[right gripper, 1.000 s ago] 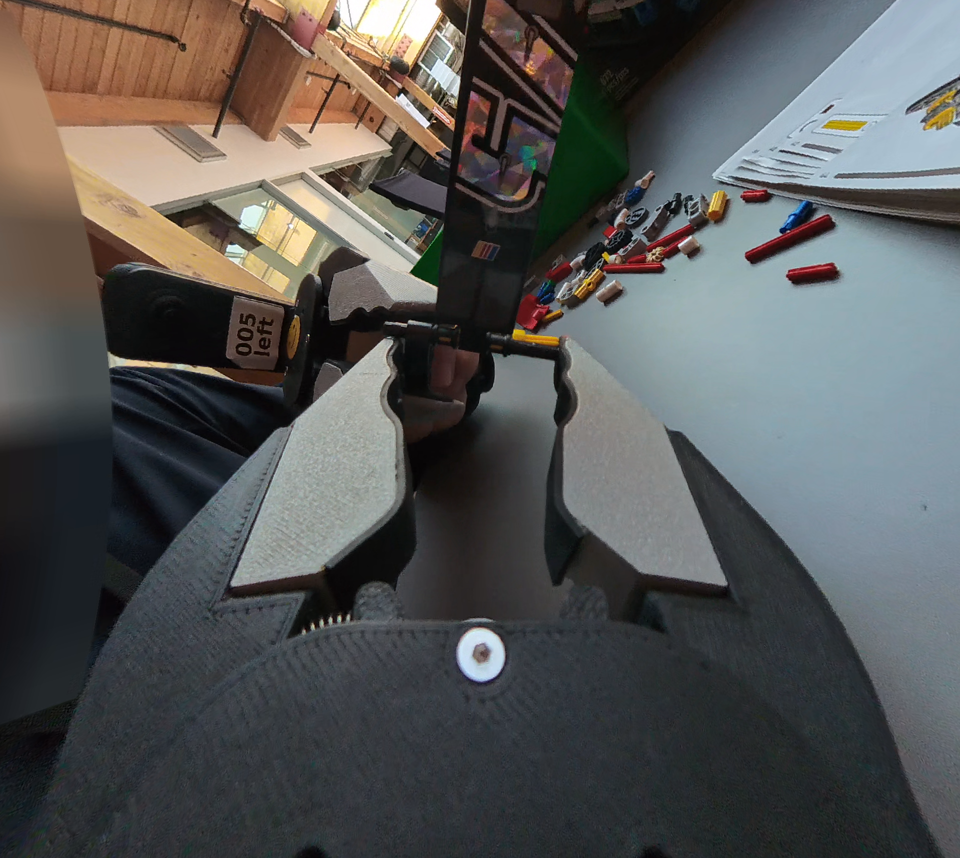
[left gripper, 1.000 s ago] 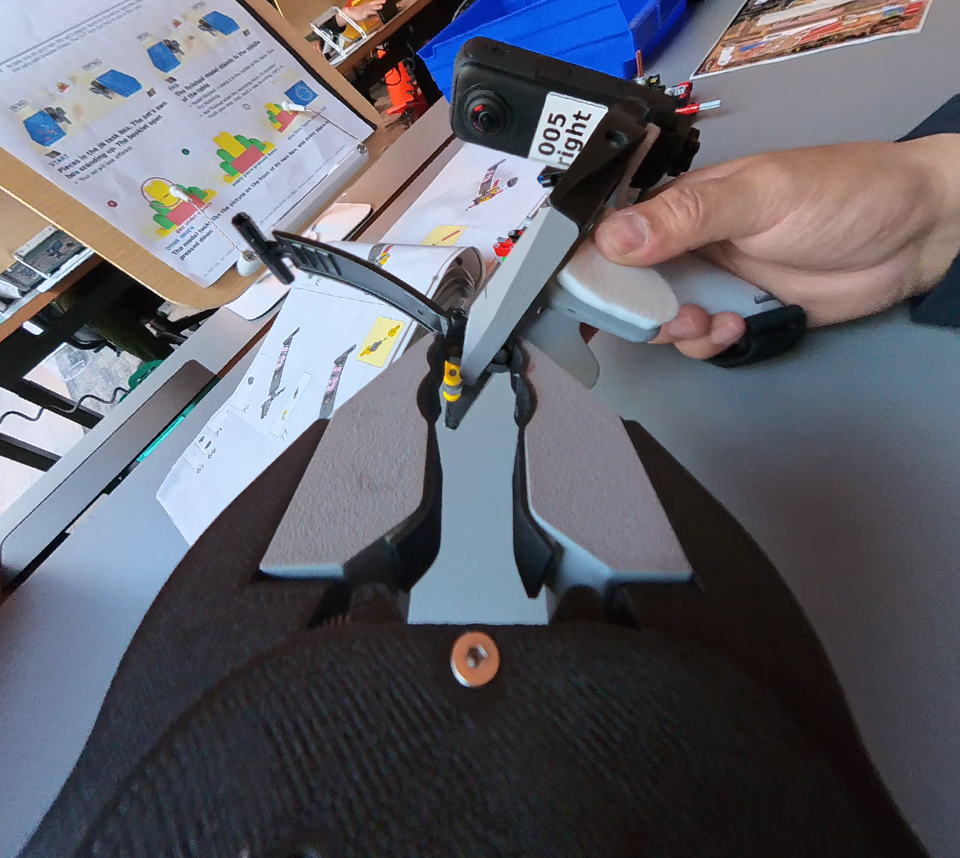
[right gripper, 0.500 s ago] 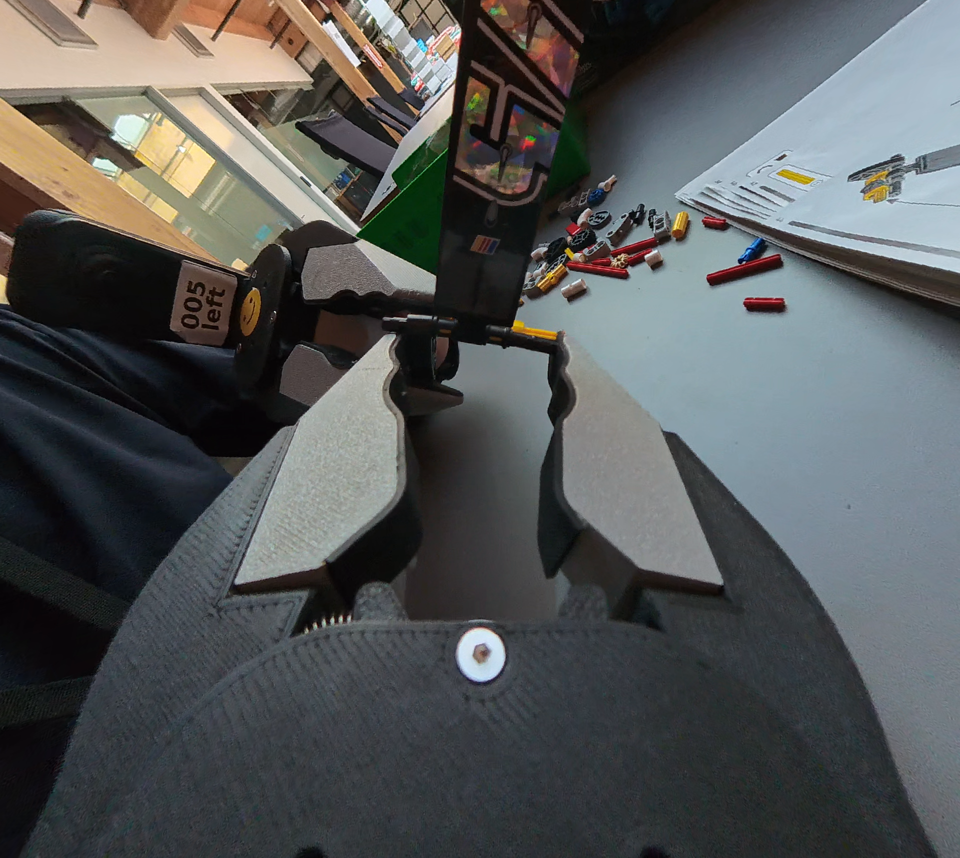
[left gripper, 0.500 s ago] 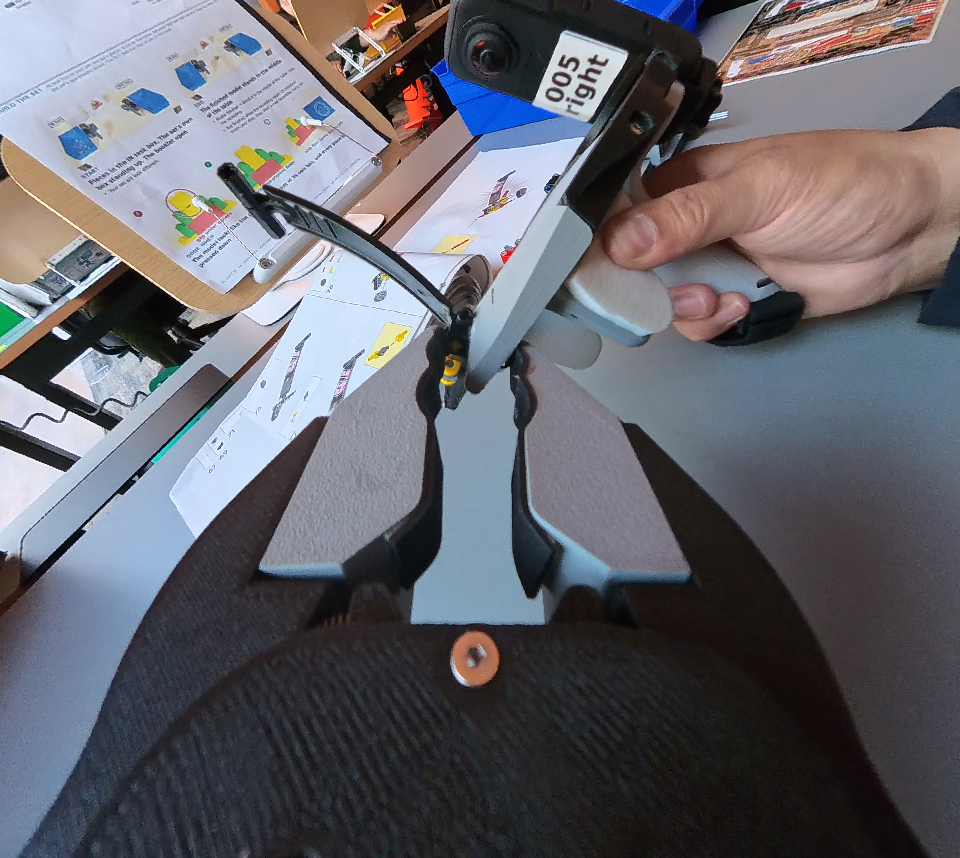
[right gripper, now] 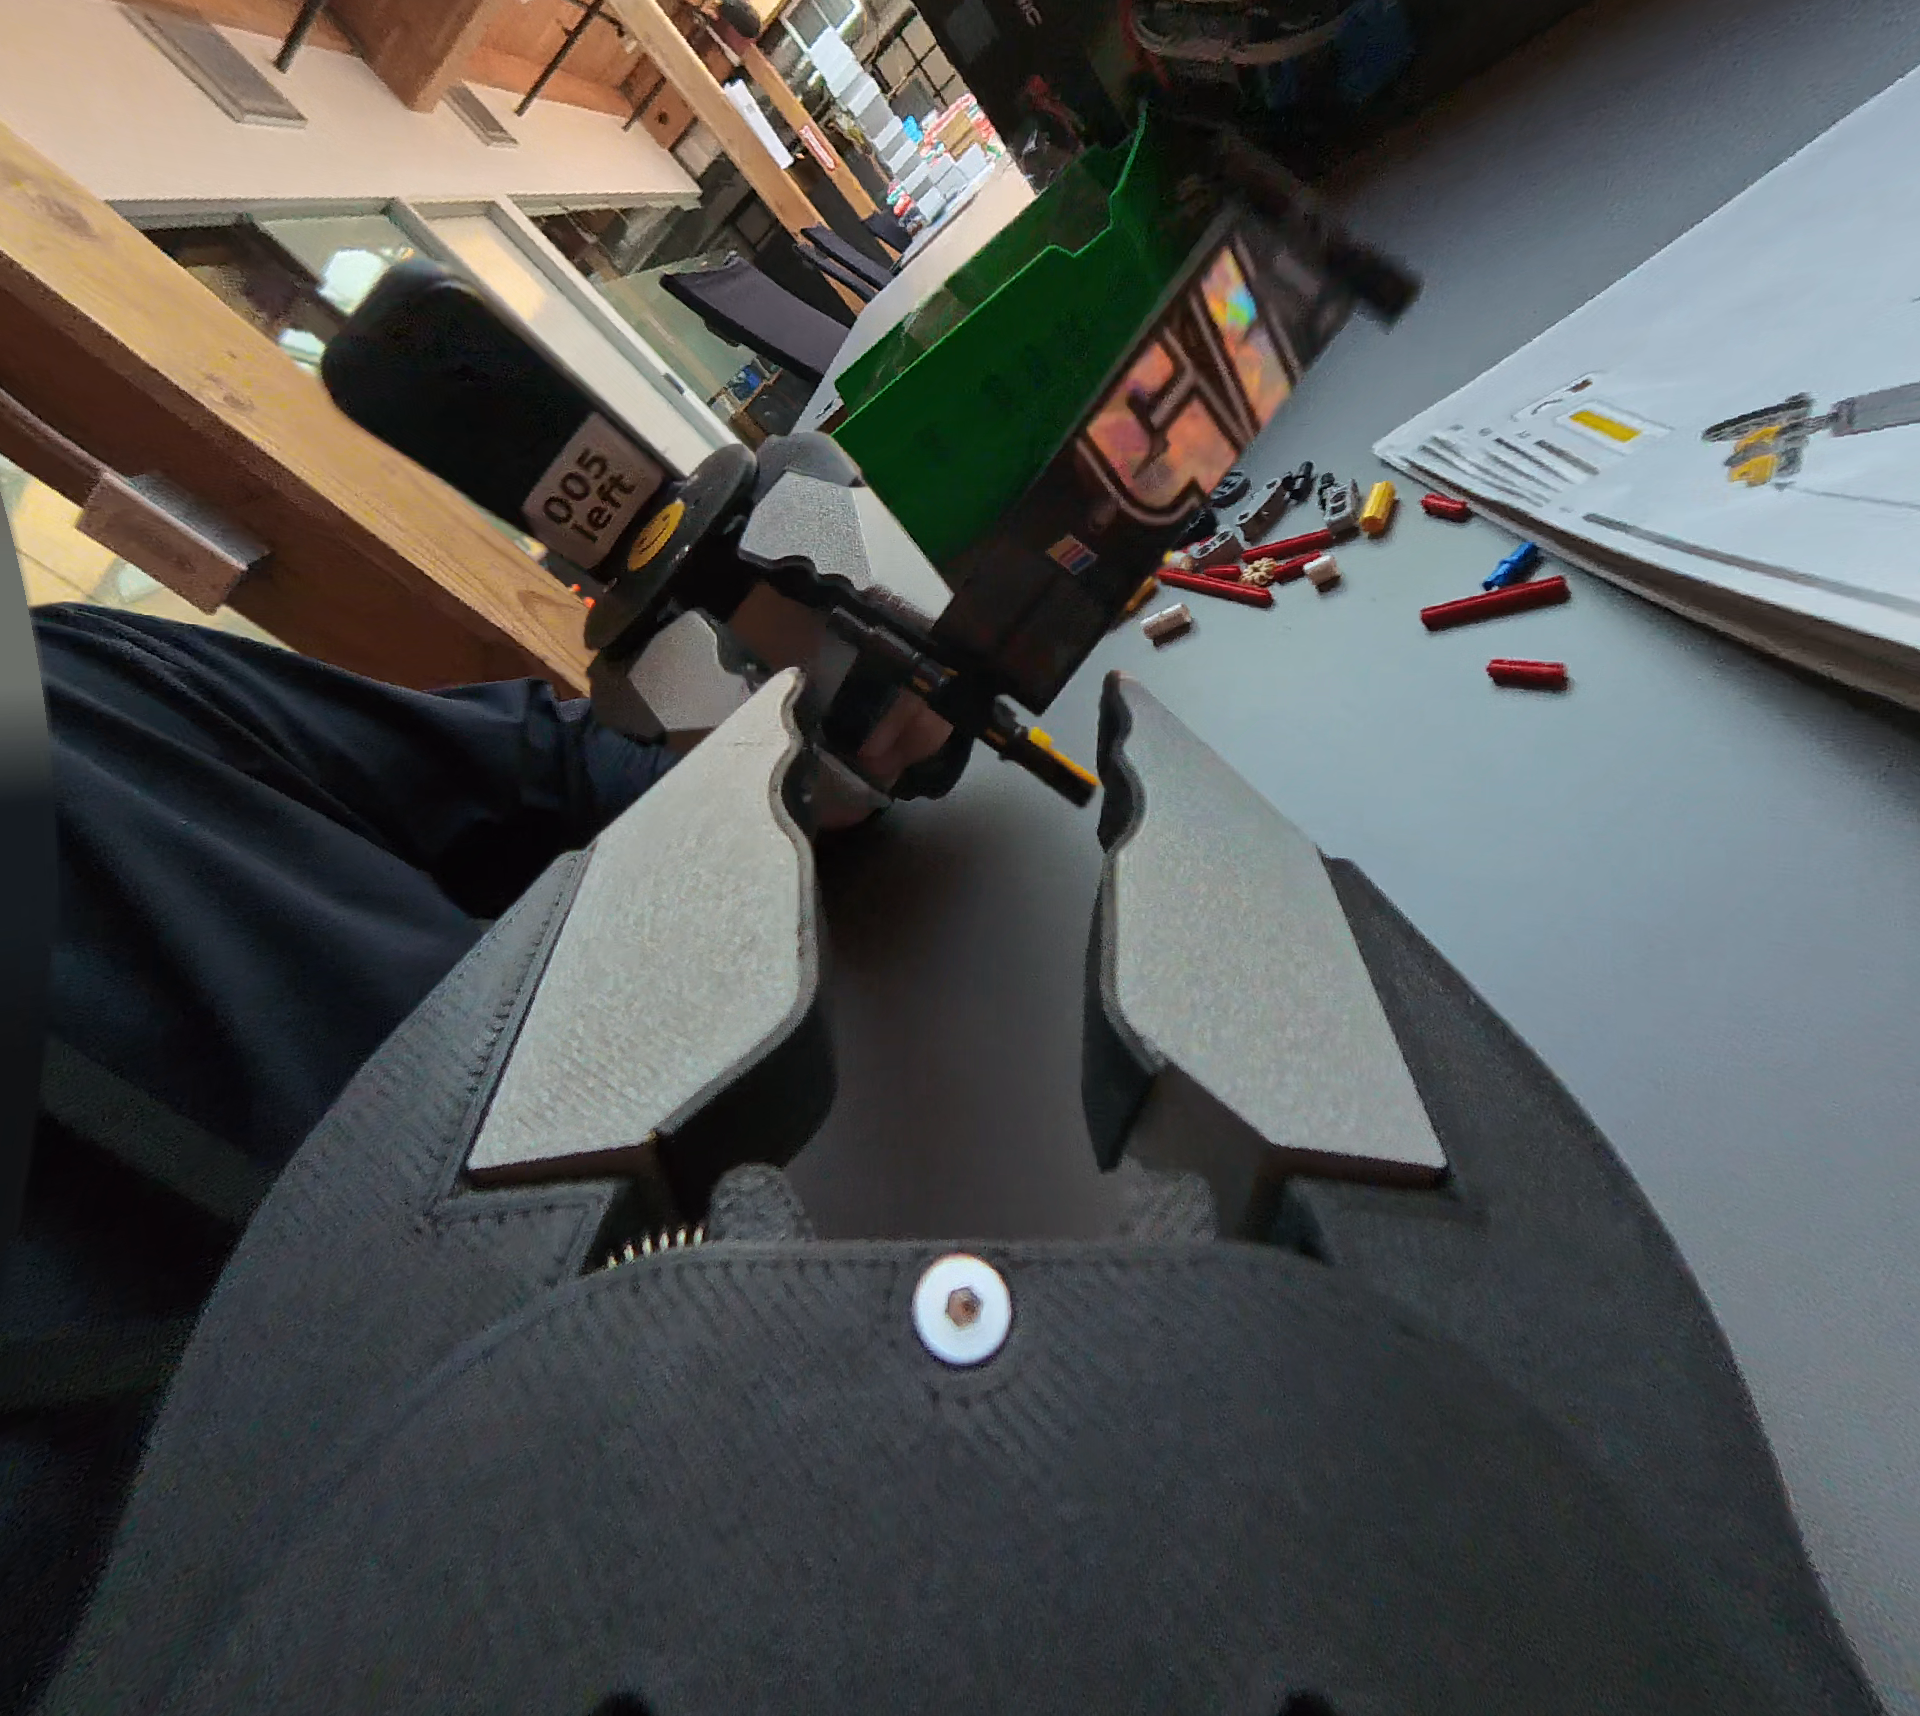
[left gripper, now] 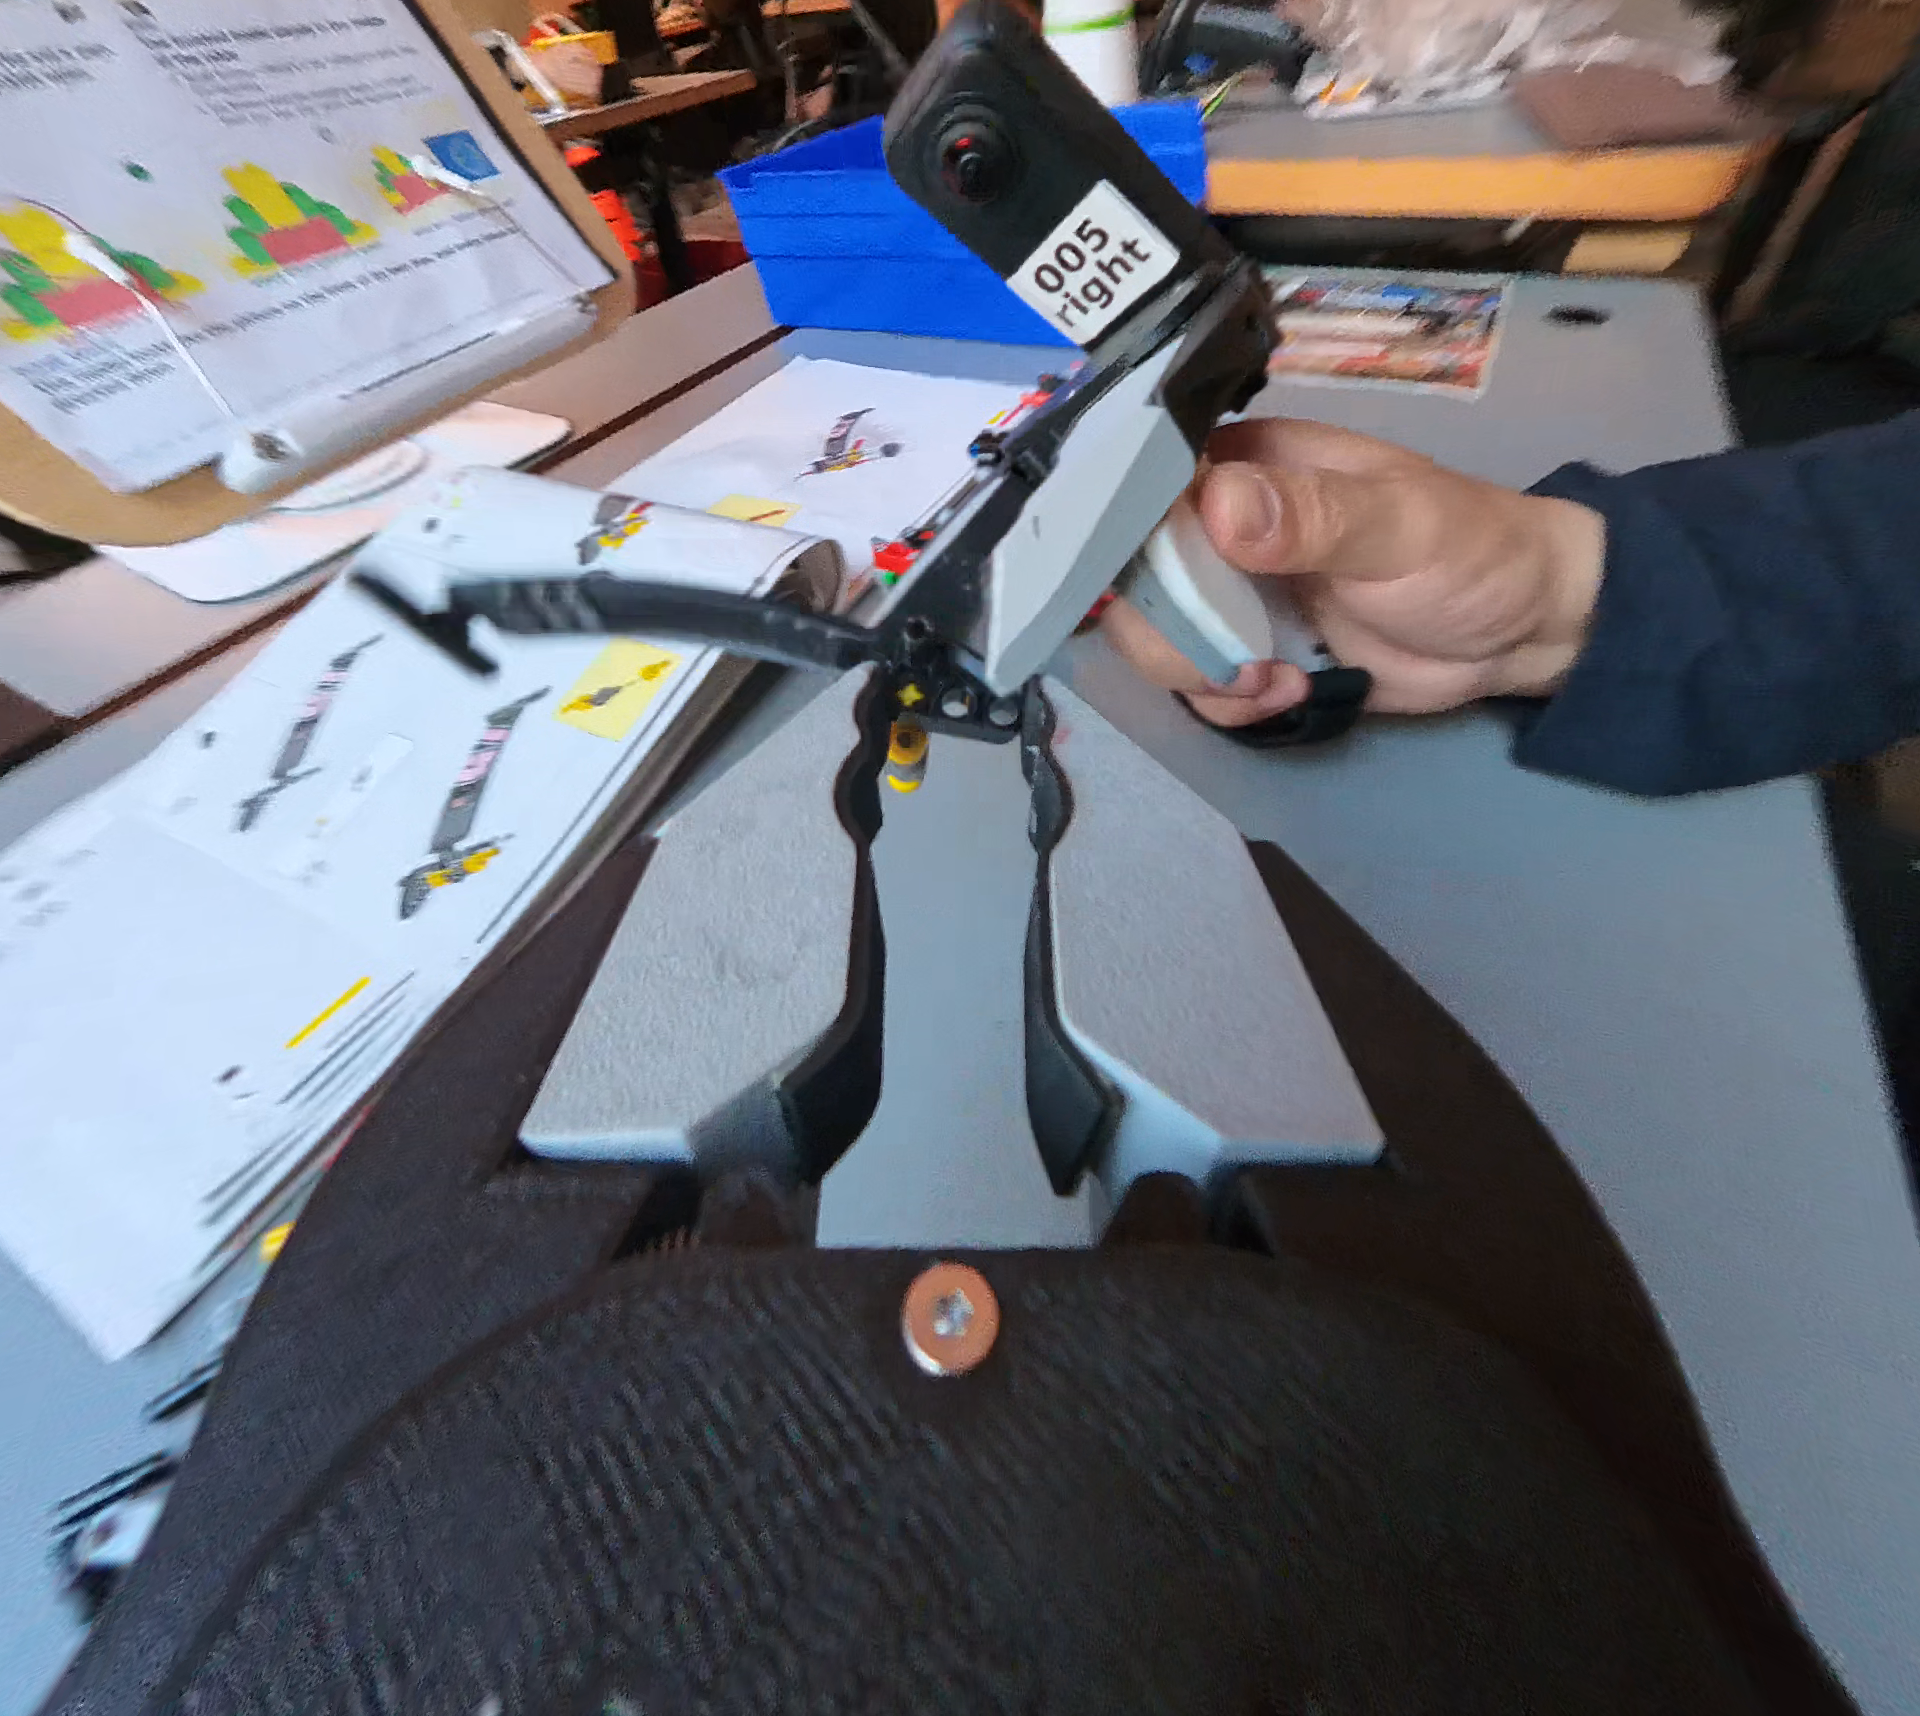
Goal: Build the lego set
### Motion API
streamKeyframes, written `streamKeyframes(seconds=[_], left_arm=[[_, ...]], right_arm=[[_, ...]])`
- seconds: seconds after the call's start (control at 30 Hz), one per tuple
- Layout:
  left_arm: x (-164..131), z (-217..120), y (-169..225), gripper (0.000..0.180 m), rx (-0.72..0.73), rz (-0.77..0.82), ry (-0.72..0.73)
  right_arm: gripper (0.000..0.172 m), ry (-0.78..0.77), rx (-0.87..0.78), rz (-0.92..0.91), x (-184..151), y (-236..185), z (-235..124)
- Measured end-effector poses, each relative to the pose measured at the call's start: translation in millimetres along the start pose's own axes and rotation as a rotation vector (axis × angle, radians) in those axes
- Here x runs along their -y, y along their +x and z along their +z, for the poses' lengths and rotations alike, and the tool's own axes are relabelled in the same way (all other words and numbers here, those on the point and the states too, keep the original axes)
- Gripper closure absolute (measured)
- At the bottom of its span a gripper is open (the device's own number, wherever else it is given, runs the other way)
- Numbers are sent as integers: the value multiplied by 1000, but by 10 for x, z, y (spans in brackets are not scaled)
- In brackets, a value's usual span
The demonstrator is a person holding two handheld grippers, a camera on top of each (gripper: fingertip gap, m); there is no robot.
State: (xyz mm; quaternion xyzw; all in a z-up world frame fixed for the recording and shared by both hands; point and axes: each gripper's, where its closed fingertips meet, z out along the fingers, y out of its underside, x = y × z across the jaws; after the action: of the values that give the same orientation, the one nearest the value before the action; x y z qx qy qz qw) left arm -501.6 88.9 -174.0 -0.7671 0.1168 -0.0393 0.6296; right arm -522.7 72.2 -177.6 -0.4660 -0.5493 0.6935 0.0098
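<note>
Toy assembly [left gripper: 940,702] of black plastic beams, carried above the grey bench [left gripper: 1558,991] just beside the open instruction booklet [left gripper: 343,835]. A long, thin curved blade [left gripper: 665,617] projects from its hub towards the booklet, and a yellow pin [left gripper: 904,747] hangs from the hub on the side away from it. In the right wrist view the same blade [right gripper: 1153,461] shows a shiny printed face, with a yellow-tipped black axle [right gripper: 1039,752] at its base. Judged from its build, the piece is light and stiff, but its push-fit joints may pull apart under twisting; the short perforated beam at the hub looks the soundest place to grip, not the blade.

Left gripper [left gripper: 951,731]: narrowly parted, both fingertips clamped on the perforated beam. Right gripper [right gripper: 951,736]: spread wide and holding nothing; the axle tip lies close to its finger [right gripper: 1127,731] on the booklet side, contact not discernible. Seen from the left wrist, its grey finger [left gripper: 1081,544] stands just beside the hub on the side away from the booklet, guided by a hand [left gripper: 1392,565].

Loose red, yellow and blue parts [right gripper: 1351,554] lie on the bench beside the booklet.
</note>
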Motion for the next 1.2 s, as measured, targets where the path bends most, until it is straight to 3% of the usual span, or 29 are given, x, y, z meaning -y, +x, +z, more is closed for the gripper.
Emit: streamKeyframes(seconds=[0.17,0.33,0.4,0.53,0.67,0.83,0.9,0.97,1.07,1.2], left_arm=[[199,-223,-131,158,-237,-338,197],[293,-304,-129,158,-482,-655,336],[314,-299,-107,158,-525,-704,363],[308,-258,-49,158,-563,-734,365],[224,-191,-52,158,-576,-795,325],[55,-180,-35,158,-597,-778,170],[-52,-207,-73,156,-540,-665,85],[-172,-236,-73,168,-498,-541,-9],[-413,-285,-82,161,-433,-383,-182],[-319,-509,9,163,-521,-398,-176]], right_arm=[[132,35,-28,-32,99,98,-274],[133,-16,63,-112,43,-104,-173],[136,-71,59,-130,-55,-128,-89],[163,-32,87,-186,-5,-253,-61],[167,-26,60,-152,4,-182,-107],[167,-91,0,-158,-73,-77,-154],[167,-121,-15,-161,-119,-46,-164],[167,-129,-14,-155,-128,-41,-177],[167,-155,9,-155,-156,-68,-199],[167,-260,78,-198,-343,-223,-168]])
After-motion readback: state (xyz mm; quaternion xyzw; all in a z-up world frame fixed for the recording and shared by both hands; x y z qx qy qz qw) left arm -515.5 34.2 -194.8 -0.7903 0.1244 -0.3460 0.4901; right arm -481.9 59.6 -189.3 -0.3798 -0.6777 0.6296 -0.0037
